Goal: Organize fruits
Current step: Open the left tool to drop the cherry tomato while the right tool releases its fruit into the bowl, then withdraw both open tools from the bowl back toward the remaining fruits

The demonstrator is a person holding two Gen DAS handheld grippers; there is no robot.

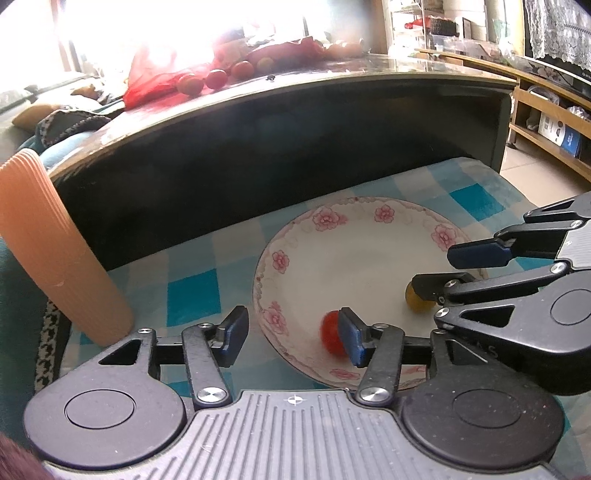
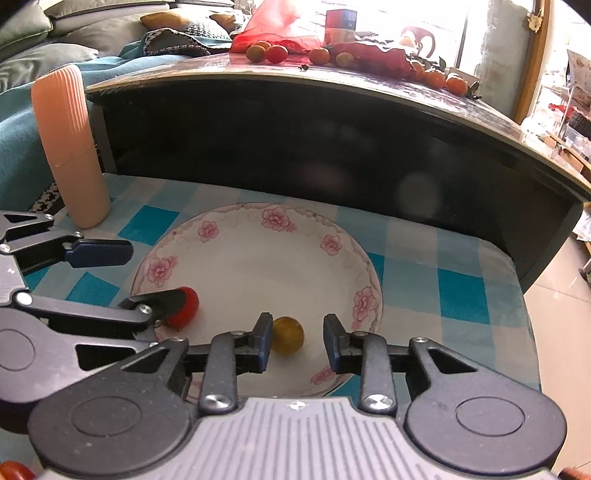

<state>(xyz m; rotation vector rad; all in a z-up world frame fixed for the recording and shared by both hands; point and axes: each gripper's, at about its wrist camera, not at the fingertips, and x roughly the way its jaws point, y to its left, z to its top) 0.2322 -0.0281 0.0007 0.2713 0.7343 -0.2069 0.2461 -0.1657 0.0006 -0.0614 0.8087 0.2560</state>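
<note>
- The left gripper (image 1: 293,334) hangs over the near-left rim of the plate (image 1: 354,236), jaws apart and gripping nothing; the red fruit (image 1: 330,332) lies on the plate against the inner face of its right finger, slightly blurred
- The right gripper (image 2: 297,341) stands with its jaws parted; the yellow-green fruit (image 2: 288,334) sits on the plate just beside its left finger, clear of the right one
- The white plate with pink flowers rests on a blue-and-white checked cloth (image 2: 461,291)
- A ribbed peach-coloured cylinder (image 2: 70,147) stands upright at the cloth's far-left corner
- Behind the cloth rises a dark table (image 2: 332,129); on its glossy top lie more small red and orange fruits (image 2: 277,53) beside a red mesh bag (image 2: 273,22)
- Cushions lie left; wooden shelves (image 1: 546,122) stand right on a tiled floor
- The window glare washes out the far table top in the left wrist view
</note>
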